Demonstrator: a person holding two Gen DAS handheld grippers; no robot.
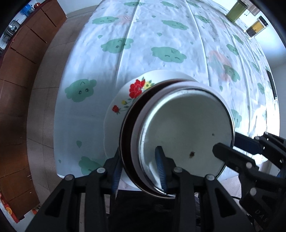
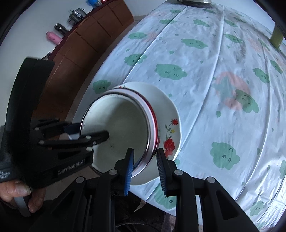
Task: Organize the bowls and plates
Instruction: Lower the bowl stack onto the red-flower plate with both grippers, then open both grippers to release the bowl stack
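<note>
Nested bowls sit over a floral plate (image 1: 123,100) (image 2: 169,114) near the table's front edge: a dark red-rimmed bowl (image 1: 127,128) outermost, a white bowl (image 1: 143,110) inside it, and a steel-rimmed white enamel bowl (image 1: 185,125) (image 2: 118,123) innermost. My left gripper (image 1: 138,167) (image 2: 84,132) is shut on the near rims of the nested bowls, one blue pad outside and one inside. On the opposite side my right gripper (image 2: 145,168) (image 1: 232,144) is shut on their rims the same way. Whether the bowls rest on the plate cannot be told.
The cloud-print tablecloth (image 1: 160,53) stretches away from the stack. Two jars (image 1: 236,10) (image 1: 257,26) stand far right, a dark flat object (image 1: 271,83) lies at the right edge, and a metal pot (image 2: 194,2) is at the far end. Brown cabinets (image 1: 21,75) line the left. A person's hand (image 2: 17,194) holds the left gripper.
</note>
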